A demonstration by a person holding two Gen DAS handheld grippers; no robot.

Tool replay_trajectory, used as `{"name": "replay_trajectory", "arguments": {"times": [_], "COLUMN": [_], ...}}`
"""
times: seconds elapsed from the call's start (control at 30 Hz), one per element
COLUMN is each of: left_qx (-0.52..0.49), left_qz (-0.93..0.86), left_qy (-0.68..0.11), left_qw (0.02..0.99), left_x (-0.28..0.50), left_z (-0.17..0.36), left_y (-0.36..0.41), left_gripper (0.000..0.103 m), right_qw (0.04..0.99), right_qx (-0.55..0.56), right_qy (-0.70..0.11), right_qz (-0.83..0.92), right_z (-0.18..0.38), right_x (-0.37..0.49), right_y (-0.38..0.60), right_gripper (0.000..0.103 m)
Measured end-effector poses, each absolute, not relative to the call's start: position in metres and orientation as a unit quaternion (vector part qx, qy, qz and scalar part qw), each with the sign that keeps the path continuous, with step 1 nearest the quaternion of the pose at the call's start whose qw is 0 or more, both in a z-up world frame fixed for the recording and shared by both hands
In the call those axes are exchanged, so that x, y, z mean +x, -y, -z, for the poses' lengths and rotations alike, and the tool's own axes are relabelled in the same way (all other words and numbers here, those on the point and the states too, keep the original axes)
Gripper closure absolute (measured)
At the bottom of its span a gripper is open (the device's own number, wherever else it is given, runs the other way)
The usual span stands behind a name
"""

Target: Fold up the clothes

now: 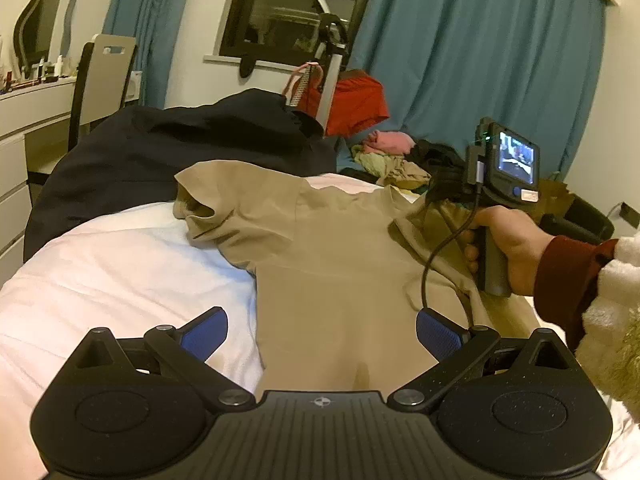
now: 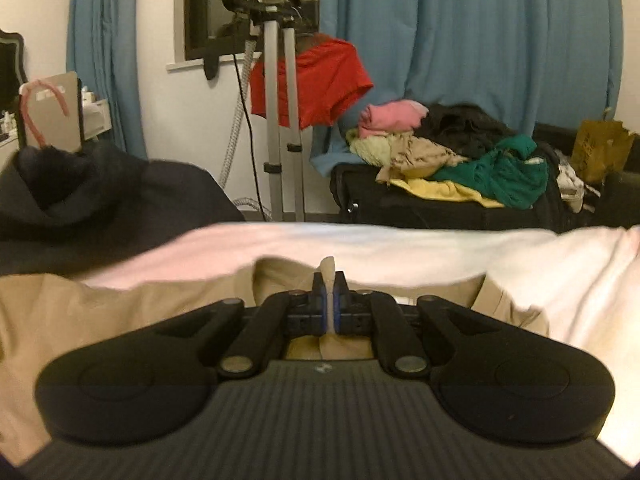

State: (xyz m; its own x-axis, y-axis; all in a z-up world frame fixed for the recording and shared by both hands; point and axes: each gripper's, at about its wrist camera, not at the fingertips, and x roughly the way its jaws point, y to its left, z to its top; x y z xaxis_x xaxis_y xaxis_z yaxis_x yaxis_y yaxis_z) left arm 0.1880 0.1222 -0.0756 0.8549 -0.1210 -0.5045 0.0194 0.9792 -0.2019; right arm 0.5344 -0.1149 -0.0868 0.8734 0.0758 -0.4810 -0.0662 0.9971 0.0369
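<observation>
**Tan shirt on bed, right gripper pinching a fold**

The tan shirt [image 1: 332, 248] lies spread on the white bedding [image 1: 120, 264], one short sleeve reaching toward the dark garment [image 1: 168, 148] heaped at the far side of the bed.

Left gripper [image 1: 322, 334]: jaws wide apart, blue pads [image 1: 206, 330] standing either side of the shirt's lower body — nothing pressed between them.

Right gripper [image 2: 329, 300]: jaws drawn together on a thin raised fold of the tan shirt, which stands up between the pads. In the left wrist view the person's right hand [image 1: 508, 248] grips the tool's handle over the shirt's other side.

Beyond the bed, a pile of mixed clothes [image 2: 460, 156] sits on a dark case — beside it a red garment [image 2: 316, 80] hangs against the blue curtain [image 2: 480, 40].
</observation>
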Motion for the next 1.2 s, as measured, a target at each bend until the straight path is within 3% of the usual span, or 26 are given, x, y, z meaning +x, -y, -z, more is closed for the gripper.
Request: {"name": "replay_trajectory", "arguments": {"times": [0.07, 0.13, 0.17, 0.2, 0.5, 0.83, 1.2], "left_qx": [-0.092, -0.089, -0.084, -0.068, -0.055, -0.047, -0.028], "left_qz": [0.039, 0.041, 0.035, 0.028, 0.044, 0.065, 0.03], "left_qy": [-0.267, -0.268, -0.265, -0.26, -0.222, -0.213, -0.217], "left_qw": [0.958, 0.959, 0.96, 0.963, 0.972, 0.974, 0.975], "left_x": [0.189, 0.191, 0.191, 0.188, 0.15, 0.099, 0.039], "left_z": [0.078, 0.078, 0.078, 0.076, 0.051, 0.032, -0.014], "left_y": [-0.118, -0.116, -0.114, -0.11, -0.097, -0.07, -0.039], "left_gripper": [0.001, 0.001, 0.002, 0.002, 0.002, 0.002, 0.002], "right_qw": [0.964, 0.962, 0.964, 0.965, 0.97, 0.977, 0.977], "right_qx": [0.037, 0.058, 0.058, 0.054, 0.067, 0.091, 0.13], "right_qy": [-0.263, -0.263, -0.257, -0.253, -0.22, -0.179, -0.161], "right_qz": [-0.033, -0.037, -0.036, -0.036, -0.08, -0.073, -0.058], "right_z": [0.09, 0.084, 0.079, 0.072, 0.013, -0.009, 0.005], "right_x": [0.536, 0.525, 0.515, 0.503, 0.342, 0.167, 0.105], "right_y": [0.12, 0.125, 0.125, 0.125, 0.141, 0.172, 0.211], "right_gripper": [0.091, 0.05, 0.019, 0.015, 0.016, 0.016, 0.016]}}
